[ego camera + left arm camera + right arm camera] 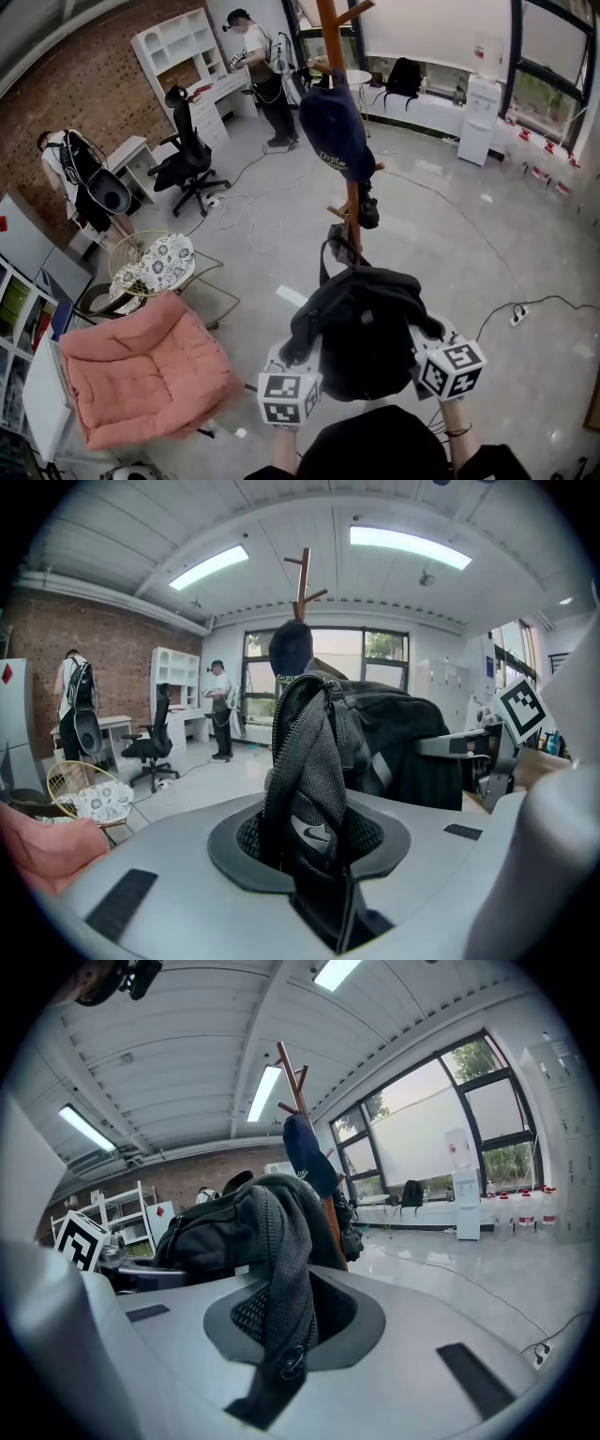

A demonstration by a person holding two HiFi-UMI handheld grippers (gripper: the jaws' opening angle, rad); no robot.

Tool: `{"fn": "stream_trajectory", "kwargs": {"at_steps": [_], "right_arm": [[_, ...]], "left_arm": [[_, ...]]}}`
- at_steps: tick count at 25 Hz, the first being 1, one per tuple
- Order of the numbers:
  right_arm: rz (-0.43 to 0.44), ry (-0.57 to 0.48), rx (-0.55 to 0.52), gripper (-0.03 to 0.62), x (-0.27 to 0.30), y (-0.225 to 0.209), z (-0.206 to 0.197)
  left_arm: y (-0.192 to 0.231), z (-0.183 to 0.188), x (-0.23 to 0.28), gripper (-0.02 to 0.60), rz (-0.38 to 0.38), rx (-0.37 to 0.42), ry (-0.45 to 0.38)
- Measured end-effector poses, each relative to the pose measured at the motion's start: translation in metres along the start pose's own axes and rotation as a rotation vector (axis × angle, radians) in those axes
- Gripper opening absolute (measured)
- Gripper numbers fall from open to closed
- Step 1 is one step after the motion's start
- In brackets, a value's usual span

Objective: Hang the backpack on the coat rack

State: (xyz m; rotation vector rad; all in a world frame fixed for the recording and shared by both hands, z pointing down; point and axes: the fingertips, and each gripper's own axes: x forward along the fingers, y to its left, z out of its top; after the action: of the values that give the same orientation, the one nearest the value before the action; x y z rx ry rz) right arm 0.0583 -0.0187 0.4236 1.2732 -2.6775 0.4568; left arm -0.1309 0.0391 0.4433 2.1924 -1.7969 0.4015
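Note:
A black backpack hangs between my two grippers, just short of the wooden coat rack. A navy cap and a small dark bag hang on the rack. My left gripper is shut on the backpack's mesh side, the fabric pinched in the jaws. At the pack's other side my right gripper is shut on a mesh strap, with a buckle at the jaws. The rack's top pegs rise behind the backpack in both gripper views.
A pink armchair and a round wire table stand at the left. A black office chair, a white desk and two people are farther back. Cables lie on the floor at the right.

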Motion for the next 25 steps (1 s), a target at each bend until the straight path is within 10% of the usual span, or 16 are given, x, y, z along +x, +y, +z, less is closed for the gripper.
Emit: {"fn": "stream_trajectory", "kwargs": {"at_steps": [25], "right_arm": [[0.003, 0.086, 0.071, 0.038, 0.13, -0.079, 0.001]], "left_arm": [[0.051, 0.011, 0.147, 0.118, -0.012, -0.038, 0.139]]}}
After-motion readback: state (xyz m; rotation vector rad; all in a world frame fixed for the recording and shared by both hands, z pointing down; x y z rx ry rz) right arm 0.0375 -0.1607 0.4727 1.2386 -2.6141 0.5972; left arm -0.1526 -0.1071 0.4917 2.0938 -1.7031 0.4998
